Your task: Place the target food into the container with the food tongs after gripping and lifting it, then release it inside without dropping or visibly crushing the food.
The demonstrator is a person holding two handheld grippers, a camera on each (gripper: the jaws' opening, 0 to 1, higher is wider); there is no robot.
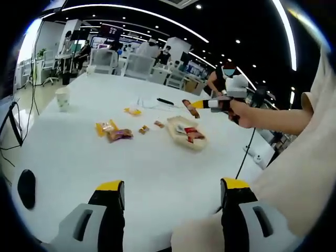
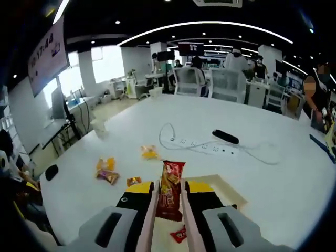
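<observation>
**Snack bar pinched in the tongs, hanging over the tray**

Right gripper (image 2: 169,197) is squeezed down on a pair of pale tongs (image 2: 149,220), and the tongs' tips are pinching a long red-brown snack bar (image 2: 170,190). The bar sticks out forward past the jaw tips, off the table. In the left gripper view you can see the same thing from the side: a hand (image 1: 242,112) stretched out from the right, holding that gripper roughly level, with the bar (image 1: 190,108) sticking out just above the far end of the tray (image 1: 182,137).

The tray is a shallow beige thing with a couple of red-wrapped snacks (image 1: 192,133) already in it. In the right gripper view it sits right under the jaws.

Left gripper (image 1: 171,194) is wide open, holding nothing, low over the white table (image 1: 152,168) and well short of the tray.

More wrapped snacks (image 1: 112,130) lie loose to the left of the tray. A paper cup (image 1: 62,98) stands further back, with a power strip (image 2: 202,144) and a black remote (image 2: 226,137) beyond.
</observation>
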